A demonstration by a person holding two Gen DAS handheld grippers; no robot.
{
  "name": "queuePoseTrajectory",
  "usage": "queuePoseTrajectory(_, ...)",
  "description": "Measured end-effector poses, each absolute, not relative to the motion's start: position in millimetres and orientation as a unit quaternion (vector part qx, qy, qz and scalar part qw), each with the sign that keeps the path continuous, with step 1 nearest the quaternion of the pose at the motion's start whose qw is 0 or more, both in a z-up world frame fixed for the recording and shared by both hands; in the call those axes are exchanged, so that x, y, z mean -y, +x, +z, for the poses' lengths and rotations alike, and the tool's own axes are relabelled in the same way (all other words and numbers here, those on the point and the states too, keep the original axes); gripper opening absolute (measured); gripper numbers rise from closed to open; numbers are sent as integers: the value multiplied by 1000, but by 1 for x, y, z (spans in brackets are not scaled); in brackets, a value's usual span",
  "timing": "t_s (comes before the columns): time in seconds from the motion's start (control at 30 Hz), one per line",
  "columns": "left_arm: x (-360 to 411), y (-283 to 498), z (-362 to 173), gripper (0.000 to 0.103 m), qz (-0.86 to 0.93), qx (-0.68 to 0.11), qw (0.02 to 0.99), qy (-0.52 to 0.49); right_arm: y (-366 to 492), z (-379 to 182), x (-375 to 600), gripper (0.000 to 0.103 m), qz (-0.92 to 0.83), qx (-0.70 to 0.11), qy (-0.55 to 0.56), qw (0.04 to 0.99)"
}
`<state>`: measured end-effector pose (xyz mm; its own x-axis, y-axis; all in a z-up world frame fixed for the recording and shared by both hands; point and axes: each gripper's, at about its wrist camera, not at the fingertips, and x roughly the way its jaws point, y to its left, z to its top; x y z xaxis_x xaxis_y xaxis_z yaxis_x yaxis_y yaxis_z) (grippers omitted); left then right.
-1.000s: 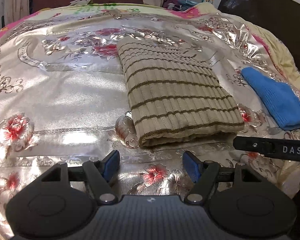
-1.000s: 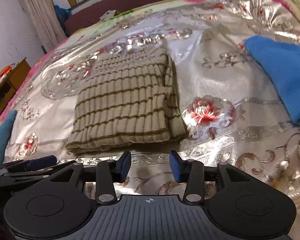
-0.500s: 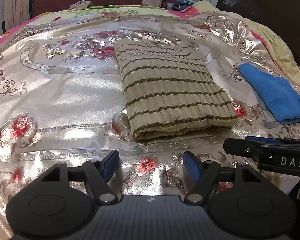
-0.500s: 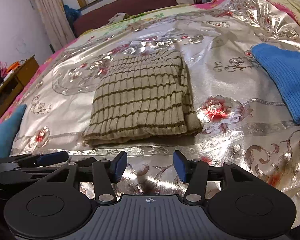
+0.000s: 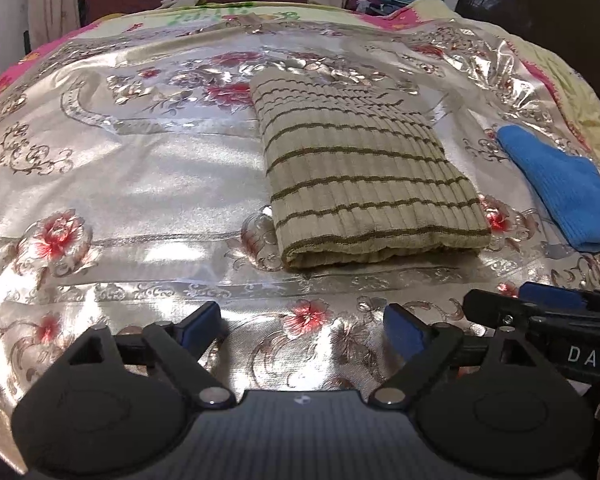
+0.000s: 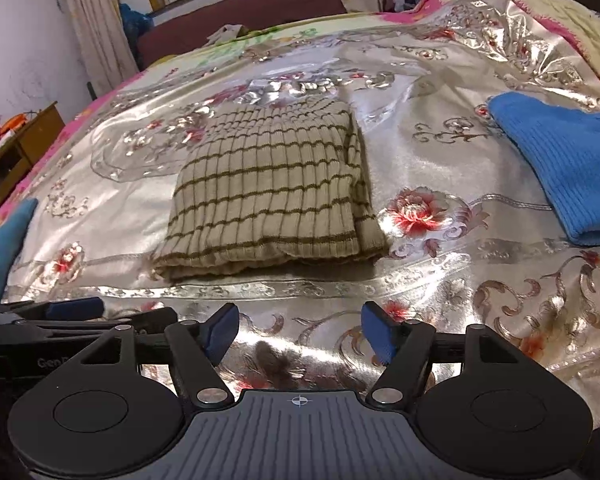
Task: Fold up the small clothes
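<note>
A beige knit garment with thin brown stripes (image 5: 364, 176) lies folded into a rectangle on the shiny floral bedspread (image 5: 140, 184); it also shows in the right wrist view (image 6: 272, 192). My left gripper (image 5: 302, 330) is open and empty, held above the bedspread a little in front of the garment's near edge. My right gripper (image 6: 298, 332) is open and empty too, just in front of the garment. Each gripper appears at the edge of the other's view.
A folded blue knit cloth (image 5: 564, 184) lies to the right of the garment, also in the right wrist view (image 6: 568, 160). A blue cushion (image 6: 0, 240) sits at the bed's left edge. A dark headboard (image 5: 548, 12) and wooden furniture (image 6: 16, 148) flank the bed.
Both grippers have drawn back from the folded garment and risen, so it sits farther off. Both jaws have opened a little wider. The garment has not moved.
</note>
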<state>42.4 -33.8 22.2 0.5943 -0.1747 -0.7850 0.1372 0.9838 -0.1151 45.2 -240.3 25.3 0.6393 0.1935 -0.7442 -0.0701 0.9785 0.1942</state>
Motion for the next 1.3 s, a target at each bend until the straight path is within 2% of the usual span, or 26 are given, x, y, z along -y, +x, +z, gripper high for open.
queuePoseTrajectory(0.23,36,40,22,98,-72,-440,895,-4,43,21,238,71,59,-422,61,902)
queuePoseTrajectory(0.7,36,40,22,98,-53,-451,891,4,44,16,235,76,49,-437,52,897)
queuePoseTrajectory(1.3,39,42,25,98,-44,-456,889,9,46,14,243,76,49,-442,79,892)
